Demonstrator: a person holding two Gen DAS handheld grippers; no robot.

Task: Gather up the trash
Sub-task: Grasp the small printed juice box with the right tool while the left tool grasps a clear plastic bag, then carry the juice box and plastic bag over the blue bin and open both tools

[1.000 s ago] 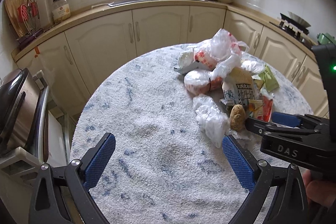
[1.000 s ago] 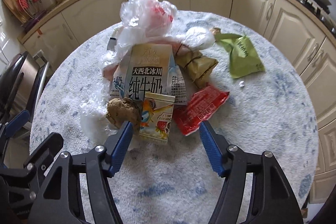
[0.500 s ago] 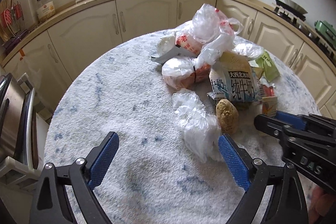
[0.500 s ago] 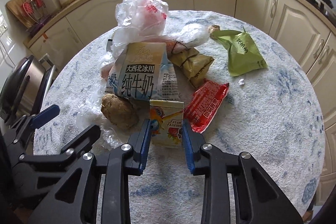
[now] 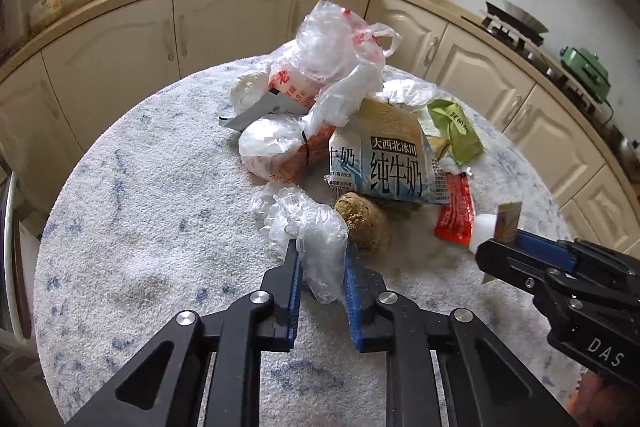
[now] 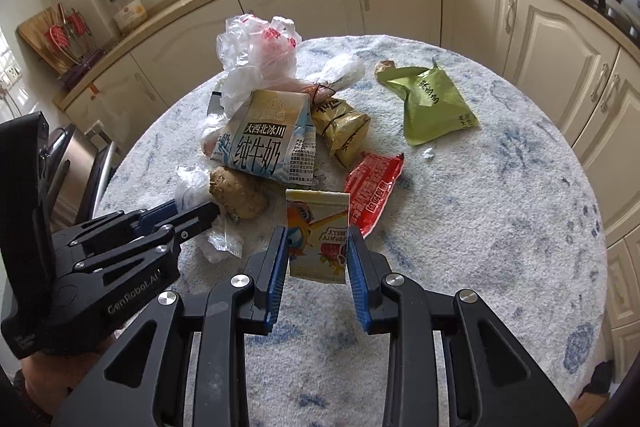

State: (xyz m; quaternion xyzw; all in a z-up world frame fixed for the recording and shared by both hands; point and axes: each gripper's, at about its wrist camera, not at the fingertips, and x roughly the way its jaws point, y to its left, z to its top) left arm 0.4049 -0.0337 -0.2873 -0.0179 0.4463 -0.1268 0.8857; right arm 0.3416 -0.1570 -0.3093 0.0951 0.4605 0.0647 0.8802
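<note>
Pick-up step: the left tongs pinch a crumpled plastic wrapper and the right tongs pinch a small juice carton near the middle of the surface; next, both likely need lifting clear of the pile.

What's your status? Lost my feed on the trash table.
Left hand-held gripper shut on clear plastic bag. Right hand-held gripper shut on small juice carton, lifted. Trash pile remains; nothing in the way.
</note>
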